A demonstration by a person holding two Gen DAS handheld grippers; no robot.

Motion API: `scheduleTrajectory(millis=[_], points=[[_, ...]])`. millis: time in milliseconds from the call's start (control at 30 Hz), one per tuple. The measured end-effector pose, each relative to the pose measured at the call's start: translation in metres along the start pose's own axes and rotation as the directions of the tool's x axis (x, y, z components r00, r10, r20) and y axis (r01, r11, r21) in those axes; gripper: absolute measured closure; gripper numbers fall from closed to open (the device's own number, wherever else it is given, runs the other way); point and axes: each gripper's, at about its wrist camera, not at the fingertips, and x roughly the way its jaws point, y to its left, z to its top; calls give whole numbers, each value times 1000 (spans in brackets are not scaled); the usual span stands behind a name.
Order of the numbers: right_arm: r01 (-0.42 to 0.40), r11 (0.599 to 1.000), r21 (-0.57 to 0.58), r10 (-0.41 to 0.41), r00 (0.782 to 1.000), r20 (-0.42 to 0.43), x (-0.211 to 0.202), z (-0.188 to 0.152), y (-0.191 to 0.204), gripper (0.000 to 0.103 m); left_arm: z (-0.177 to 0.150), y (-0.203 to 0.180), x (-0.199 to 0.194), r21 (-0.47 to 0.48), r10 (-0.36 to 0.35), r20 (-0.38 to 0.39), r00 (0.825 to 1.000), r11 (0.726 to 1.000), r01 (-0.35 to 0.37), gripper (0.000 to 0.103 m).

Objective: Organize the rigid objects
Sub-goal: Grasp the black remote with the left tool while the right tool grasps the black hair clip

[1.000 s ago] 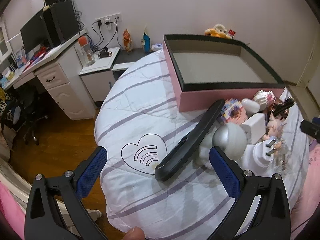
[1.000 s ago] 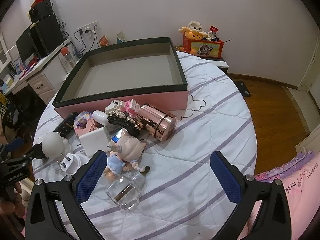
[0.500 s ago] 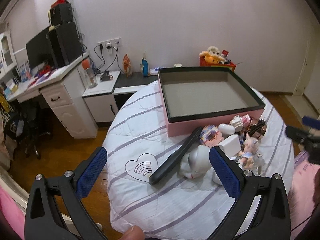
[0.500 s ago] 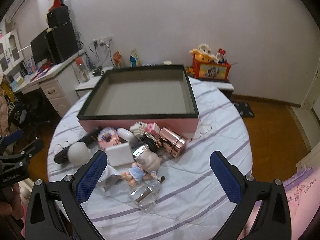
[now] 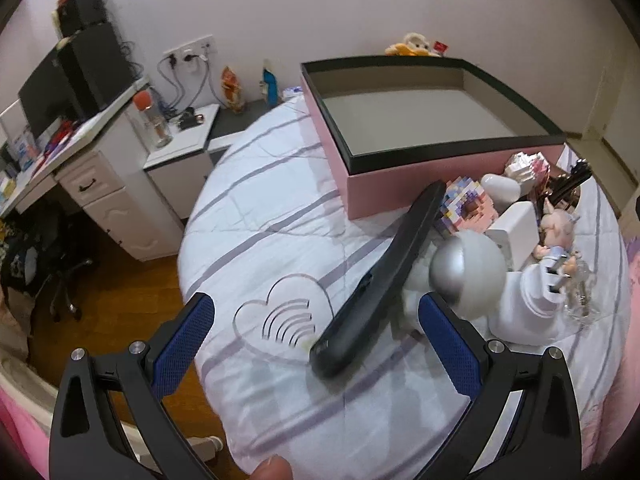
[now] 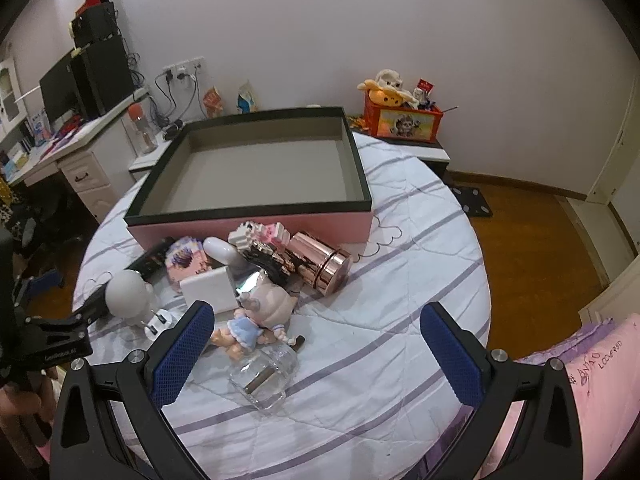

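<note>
Toys [image 6: 256, 312] lay heaped against the pink box [image 6: 256, 224]; we held both grippers [image 5: 316, 320] [image 6: 316, 340] wide apart, perhaps just short of them.

Glossy rose-gold metal canister [image 6: 320, 266], clear glass bottle [image 6: 264, 376], quilted cloth cover [image 6: 400, 320], matt cardboard box [image 6: 256, 216].

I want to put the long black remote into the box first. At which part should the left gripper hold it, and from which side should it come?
Grip the black remote near its free near end, jaws across its narrow width. Its far end leans on the toy pile beside the pink box. The open left gripper already faces that end.
</note>
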Motion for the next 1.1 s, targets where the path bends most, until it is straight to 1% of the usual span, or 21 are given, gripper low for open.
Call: scheduleTrajectory(millis=[100, 267, 333, 400, 467, 567, 633, 667, 700, 733, 800, 833, 867, 900, 933, 1000, 1100], points=[[8, 1000, -2, -8, 1000, -16, 7, 0, 3, 0, 5, 0, 15, 27, -25, -13, 1000, 999, 26, 0], [19, 1000, -2, -19, 999, -47, 20, 1, 5, 0, 14, 12, 27, 2, -118, -5, 993, 993, 118, 0], [21, 1000, 0, -21, 998, -60, 25, 1, 6, 0, 16, 15, 32, 1, -110, -15, 994, 994, 110, 0], [23, 1000, -3, -23, 998, -66, 27, 0, 6, 0, 16, 15, 41, 41, -66, -35, 997, 997, 68, 0], [29, 1000, -3, -29, 997, -68, 28, 0, 5, 0, 13, 14, 47, 71, -47, -42, 998, 996, 50, 1], [38, 999, 7, -37, 996, -75, 30, -1, 3, 0, 12, 12, 51, 86, -72, -42, 997, 993, 76, 3], [42, 999, 12, -41, 996, -85, 34, -1, 2, 0, 14, 11, 58, 89, -90, -61, 994, 991, 95, 11], [43, 999, 13, -41, 995, -89, 35, -1, 2, 0, 15, 10, 58, 84, -100, -58, 993, 991, 104, 13], [43, 999, 14, -42, 995, -92, 36, -1, 2, 0, 16, 8, 58, 85, -108, -59, 992, 990, 113, 19], [45, 999, 14, -43, 995, -95, 37, -1, 2, 0, 17, 7, 57, 90, -118, -57, 991, 988, 123, 29], [47, 999, 19, -45, 994, -99, 40, -2, 1, 0, 18, 3, 55, 90, -143, -56, 988, 985, 147, 42], [47, 999, 23, -44, 994, -101, 41, -3, 0, 0, 18, 1, 54, 90, -152, -55, 987, 984, 156, 48], [47, 999, 26, -44, 994, -103, 42, -3, -1, 0, 17, -1, 53, 101, -154, -54, 987, 982, 159, 50], [46, 998, 32, -43, 994, -105, 42, -4, -2, 0, 16, -2, 52, 107, -162, -52, 985, 980, 167, 57], [45, 998, 37, -41, 994, -105, 43, -4, -3, 0, 16, -3, 51, 108, -172, -54, 984, 978, 177, 61], [37, 998, 53, -32, 994, -105, 45, -4, -7, 0, 16, -5, 49, 119, -171, -57, 984, 977, 177, 63], [-1, 997, 75, 8, 996, -89, 48, -3, -11, 0, 15, -10, 44, 136, -176, -56, 983, 974, 183, 68]])
